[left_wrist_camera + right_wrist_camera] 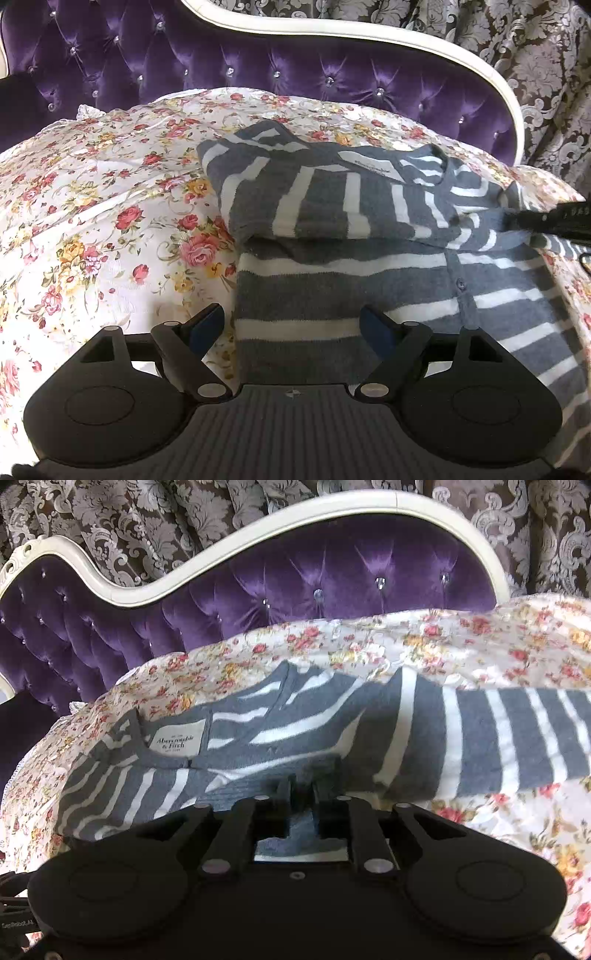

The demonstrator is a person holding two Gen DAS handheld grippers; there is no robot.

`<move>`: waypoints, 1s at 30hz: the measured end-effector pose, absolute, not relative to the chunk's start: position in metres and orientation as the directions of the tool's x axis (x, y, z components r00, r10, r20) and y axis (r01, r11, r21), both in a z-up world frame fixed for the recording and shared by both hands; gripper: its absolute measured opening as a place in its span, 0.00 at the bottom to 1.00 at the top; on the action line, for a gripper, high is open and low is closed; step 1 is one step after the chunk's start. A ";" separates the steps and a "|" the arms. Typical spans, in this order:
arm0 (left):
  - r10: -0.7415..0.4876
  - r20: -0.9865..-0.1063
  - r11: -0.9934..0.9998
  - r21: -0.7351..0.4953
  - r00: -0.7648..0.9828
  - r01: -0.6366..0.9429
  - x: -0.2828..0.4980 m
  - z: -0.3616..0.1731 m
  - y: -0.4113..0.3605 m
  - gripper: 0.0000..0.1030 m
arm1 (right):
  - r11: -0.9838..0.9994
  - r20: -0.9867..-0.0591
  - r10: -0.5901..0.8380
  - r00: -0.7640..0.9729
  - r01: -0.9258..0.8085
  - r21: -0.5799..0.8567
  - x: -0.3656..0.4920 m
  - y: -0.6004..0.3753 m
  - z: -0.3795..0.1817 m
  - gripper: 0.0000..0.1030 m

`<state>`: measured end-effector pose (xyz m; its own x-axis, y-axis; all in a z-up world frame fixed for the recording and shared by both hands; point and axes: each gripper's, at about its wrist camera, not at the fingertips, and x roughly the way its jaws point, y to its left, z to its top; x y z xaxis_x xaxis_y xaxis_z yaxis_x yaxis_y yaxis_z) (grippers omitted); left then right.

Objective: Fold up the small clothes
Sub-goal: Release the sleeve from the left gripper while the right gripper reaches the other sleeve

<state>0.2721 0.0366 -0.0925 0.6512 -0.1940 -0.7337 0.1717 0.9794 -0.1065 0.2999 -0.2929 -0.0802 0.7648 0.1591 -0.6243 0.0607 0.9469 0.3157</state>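
A grey and white striped cardigan [332, 280] lies on the floral bedspread [92, 206]. One sleeve is folded across its chest. My left gripper [291, 328] is open and empty, hovering over the cardigan's left lower edge. My right gripper [301, 794] is shut on the cardigan's fabric near the shoulder [258, 779]; it also shows as a black bar at the right edge of the left wrist view [554, 218]. The collar label [177, 742] faces up. The other sleeve [498, 738] stretches out to the right.
A purple tufted headboard [258, 70] with a cream frame [147, 590] stands behind the bed. Patterned damask curtains [147, 520] hang behind it. The floral bedspread extends left of the cardigan.
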 end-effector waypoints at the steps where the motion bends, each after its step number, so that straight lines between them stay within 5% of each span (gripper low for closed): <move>1: -0.194 -0.735 0.979 -0.108 0.650 0.170 0.273 -0.093 0.037 0.77 | 0.948 -0.612 0.146 0.777 0.067 0.312 0.298 -0.294 -0.077 0.39; 3: -0.193 -0.736 0.980 -0.109 0.648 0.168 0.274 -0.093 0.037 0.78 | 0.940 -0.587 0.145 0.797 0.075 0.334 0.298 -0.300 -0.072 0.50; 16: -0.193 -0.738 0.979 -0.097 0.647 0.181 0.274 -0.093 0.036 0.79 | 0.974 -0.708 0.171 0.685 -0.011 0.225 0.301 -0.284 -0.104 0.49; 23: -0.195 -0.737 0.978 -0.097 0.647 0.184 0.274 -0.094 0.035 0.82 | 0.983 -0.632 0.165 0.757 -0.073 0.169 0.291 -0.280 -0.085 0.49; 30: -0.197 -0.737 0.978 -0.098 0.646 0.187 0.274 -0.094 0.035 0.82 | 0.980 -0.673 0.177 0.718 -0.070 0.184 0.318 -0.287 -0.101 0.49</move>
<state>0.2743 0.0352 -0.0945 0.6463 -0.1973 -0.7372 0.1868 0.9775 -0.0978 0.3184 -0.2870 -0.1010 0.7180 0.1773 -0.6731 -0.0700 0.9805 0.1837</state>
